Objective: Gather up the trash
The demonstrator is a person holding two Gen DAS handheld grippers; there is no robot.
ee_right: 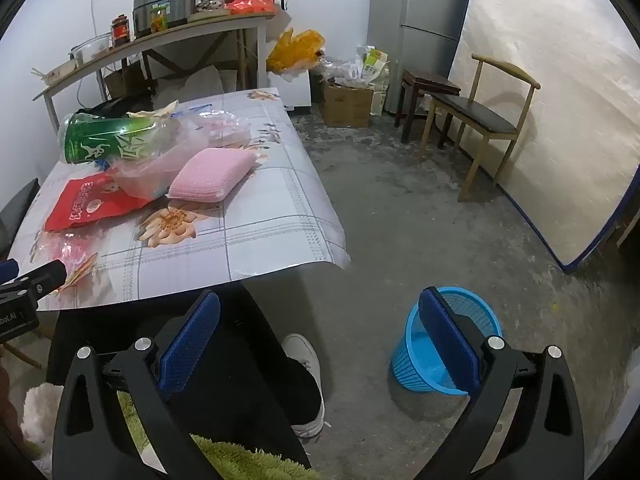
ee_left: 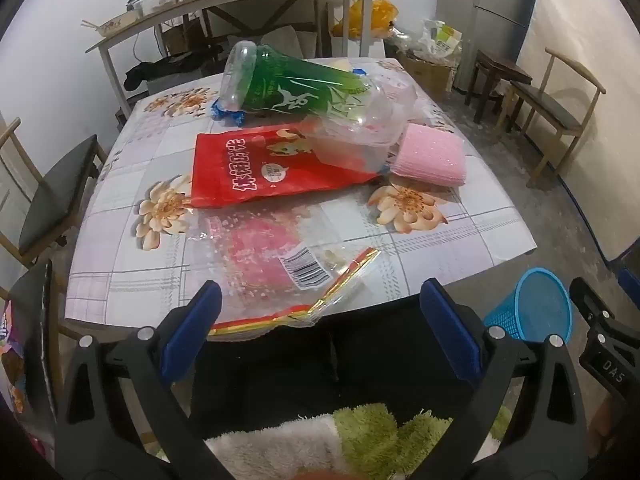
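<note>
Crosswise on the flowered surface (ee_left: pixel 120 248): a clear plastic bottle (ee_left: pixel 304 100) with a green label, lying on its side, long axis slanting from far left to near right, its clear end resting on a flat red glossy bag (ee_left: pixel 256 168). Just right of that, a pink, finely textured cushion-shaped sponge (ee_left: pixel 432 156). Nearer, overhanging the front edge, a crinkled clear wrapper (ee_left: pixel 280 264) with pink speckles, a barcode and gold trim. On the floor to the right, a round blue mesh basket (ee_right: pixel 444 344), upright. Left gripper (ee_left: pixel 320 320) tilted downward toward the wrapper, jaws spread wide, pinching nothing. Right gripper (ee_right: pixel 320 332) tilted downward over the floor, jaws likewise spread, empty.
</note>
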